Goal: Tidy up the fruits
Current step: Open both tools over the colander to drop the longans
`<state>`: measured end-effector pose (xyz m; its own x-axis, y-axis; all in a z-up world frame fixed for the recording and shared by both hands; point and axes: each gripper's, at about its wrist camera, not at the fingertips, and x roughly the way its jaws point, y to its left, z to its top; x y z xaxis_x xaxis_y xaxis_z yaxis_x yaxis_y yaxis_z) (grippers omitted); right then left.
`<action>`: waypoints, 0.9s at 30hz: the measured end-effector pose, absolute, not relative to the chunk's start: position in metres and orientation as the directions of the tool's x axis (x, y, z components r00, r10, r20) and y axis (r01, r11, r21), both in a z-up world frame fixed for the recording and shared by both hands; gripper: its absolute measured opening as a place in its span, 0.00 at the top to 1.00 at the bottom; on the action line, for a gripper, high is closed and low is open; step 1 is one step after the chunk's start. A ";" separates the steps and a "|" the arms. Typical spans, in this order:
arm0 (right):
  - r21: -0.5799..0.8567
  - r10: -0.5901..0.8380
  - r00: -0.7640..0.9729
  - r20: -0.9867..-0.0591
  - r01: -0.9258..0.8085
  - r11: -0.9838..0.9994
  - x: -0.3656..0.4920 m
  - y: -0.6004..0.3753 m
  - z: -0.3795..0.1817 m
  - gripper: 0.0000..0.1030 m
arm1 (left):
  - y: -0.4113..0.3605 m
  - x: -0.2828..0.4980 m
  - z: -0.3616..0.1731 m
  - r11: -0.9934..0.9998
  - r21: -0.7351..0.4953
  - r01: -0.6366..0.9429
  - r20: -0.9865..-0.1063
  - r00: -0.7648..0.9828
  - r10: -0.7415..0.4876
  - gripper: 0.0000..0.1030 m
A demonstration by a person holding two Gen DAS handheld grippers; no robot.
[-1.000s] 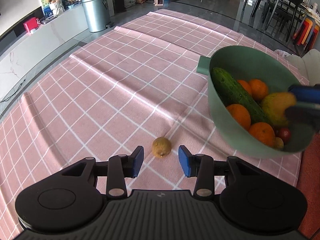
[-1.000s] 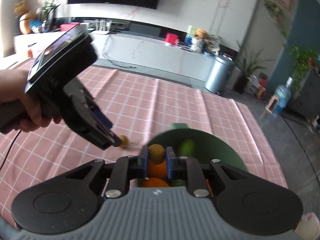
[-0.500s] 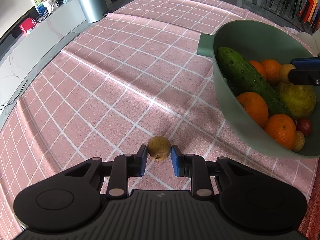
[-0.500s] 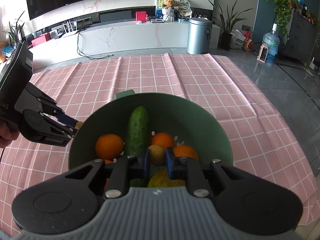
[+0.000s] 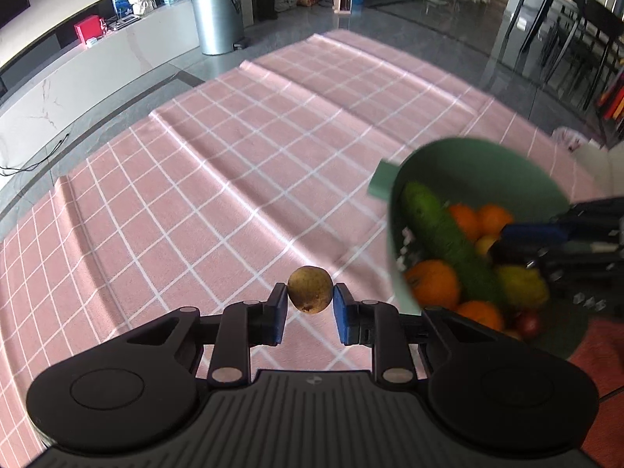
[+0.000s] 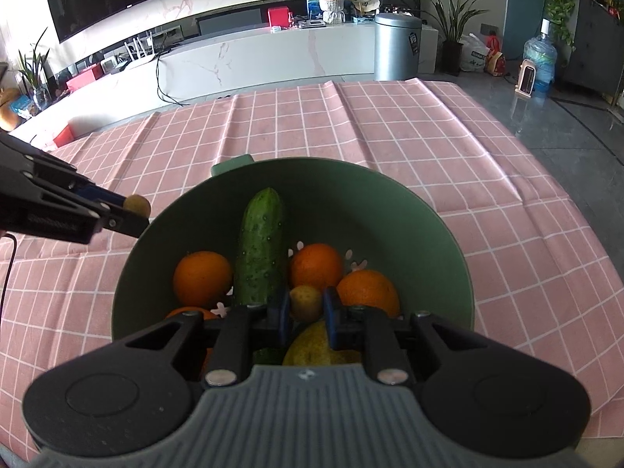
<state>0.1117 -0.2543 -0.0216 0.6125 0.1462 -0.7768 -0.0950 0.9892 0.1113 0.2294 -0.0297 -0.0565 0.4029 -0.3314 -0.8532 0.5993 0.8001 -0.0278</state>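
Left wrist view: a small round fruit (image 5: 310,289), dull yellow-brown with dark speckles, is clamped between the blue pads of the left gripper (image 5: 310,310) and is held above the pink checked cloth (image 5: 218,195). A green bowl (image 5: 479,171) is seen, blurred, toward the right edge of the cloth. A cucumber (image 5: 444,238), several oranges (image 5: 433,282), a yellow fruit (image 5: 522,286) and a small red fruit (image 5: 527,321) lie in it. The right gripper (image 5: 495,240) is reached in over the bowl's right rim, with a small yellow fruit at its tips. On the steel bin (image 5: 218,15) beyond the cloth a label is present, but it is too small to be read.

Right wrist view: a second small fruit (image 6: 305,302), of the same yellow-brown skin, is gripped between the pads of the right gripper (image 6: 306,312), low inside the bowl (image 6: 390,202), just above a yellow fruit (image 6: 312,345) and between the cucumber (image 6: 260,245) and an orange (image 6: 368,292). Two more oranges (image 6: 202,279) lie beside the cucumber. The left gripper (image 6: 130,212) is seen at the left, just outside the bowl's rim, closed on its fruit (image 6: 136,203). The dark sticker on the bin (image 6: 397,45) cannot be read.
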 end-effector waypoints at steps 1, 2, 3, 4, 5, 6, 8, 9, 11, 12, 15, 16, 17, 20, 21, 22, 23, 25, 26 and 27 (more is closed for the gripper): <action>0.117 0.154 0.614 -0.774 -0.099 0.988 0.111 -0.255 -0.021 0.82 | -0.032 0.228 -0.051 0.800 -0.033 0.599 -0.847 0.408 -0.340 0.73; 0.122 0.158 0.617 -0.771 -0.100 0.987 0.110 -0.256 -0.020 0.79 | -0.035 0.226 -0.045 0.799 -0.036 0.601 -0.842 0.412 -0.347 0.73; 0.124 0.158 0.622 -0.767 -0.099 0.987 0.108 -0.258 -0.019 0.79 | -0.039 0.224 -0.040 0.797 -0.039 0.602 -0.838 0.415 -0.354 0.73; 0.123 0.157 0.626 -0.764 -0.098 0.988 0.106 -0.259 -0.017 0.79 | -0.042 0.222 -0.036 0.795 -0.044 0.605 -0.836 0.413 -0.361 0.73; 0.122 0.155 0.631 -0.760 -0.096 0.988 0.104 -0.260 -0.015 0.79 | -0.046 0.220 -0.032 0.789 -0.055 0.612 -0.833 0.407 -0.374 0.73; 0.119 0.153 0.635 -0.757 -0.095 0.988 0.102 -0.262 -0.013 0.79 | -0.051 0.217 -0.029 0.779 -0.072 0.623 -0.832 0.394 -0.392 0.73; 0.101 0.142 0.640 -0.756 -0.101 0.990 0.096 -0.265 -0.010 0.78 | -0.063 0.212 -0.029 0.755 -0.107 0.647 -0.832 0.358 -0.424 0.73; 0.090 0.135 0.642 -0.755 -0.102 0.991 0.093 -0.266 -0.009 0.78 | -0.071 0.208 -0.030 0.741 -0.119 0.661 -0.834 0.339 -0.436 0.73; 0.076 0.124 0.647 -0.752 -0.101 0.992 0.088 -0.270 -0.007 0.78 | -0.086 0.201 -0.036 0.713 -0.129 0.690 -0.840 0.306 -0.448 0.73; 0.077 0.121 0.652 -0.749 -0.096 0.992 0.085 -0.274 -0.006 0.78 | -0.094 0.197 -0.040 0.702 -0.130 0.700 -0.845 0.293 -0.448 0.73; 0.103 0.137 0.655 -0.743 -0.091 0.991 0.079 -0.284 -0.004 0.78 | -0.110 0.191 -0.053 0.682 -0.151 0.715 -0.855 0.251 -0.453 0.73; 0.113 0.145 0.653 -0.744 -0.091 0.989 0.078 -0.287 -0.005 0.78 | -0.114 0.191 -0.056 0.677 -0.158 0.719 -0.857 0.240 -0.456 0.73; 0.118 0.149 0.649 -0.746 -0.091 0.989 0.077 -0.289 -0.005 0.78 | -0.118 0.190 -0.060 0.673 -0.165 0.721 -0.860 0.229 -0.456 0.73; 0.126 0.158 0.643 -0.749 -0.096 0.987 0.074 -0.292 -0.008 0.78 | -0.125 0.191 -0.067 0.673 -0.179 0.718 -0.868 0.207 -0.451 0.73; 0.130 0.162 0.642 -0.750 -0.098 0.987 0.074 -0.292 -0.009 0.78 | -0.127 0.190 -0.069 0.671 -0.178 0.720 -0.871 0.202 -0.448 0.73; 0.134 0.166 0.640 -0.750 -0.099 0.986 0.073 -0.293 -0.010 0.78 | -0.129 0.190 -0.070 0.669 -0.175 0.722 -0.873 0.199 -0.444 0.73; 0.137 0.169 0.639 -0.751 -0.100 0.985 0.073 -0.293 -0.010 0.78 | -0.131 0.189 -0.071 0.666 -0.173 0.726 -0.877 0.194 -0.440 0.73; 0.143 0.180 0.636 -0.750 -0.110 0.984 0.072 -0.292 -0.011 0.76 | -0.134 0.188 -0.072 0.663 -0.159 0.731 -0.880 0.199 -0.431 0.72; 0.145 0.184 0.637 -0.749 -0.114 0.983 0.072 -0.292 -0.011 0.74 | -0.135 0.188 -0.071 0.662 -0.156 0.733 -0.884 0.196 -0.425 0.72; 0.145 0.187 0.639 -0.746 -0.118 0.982 0.072 -0.291 -0.011 0.72 | -0.136 0.188 -0.071 0.661 -0.153 0.734 -0.886 0.194 -0.420 0.72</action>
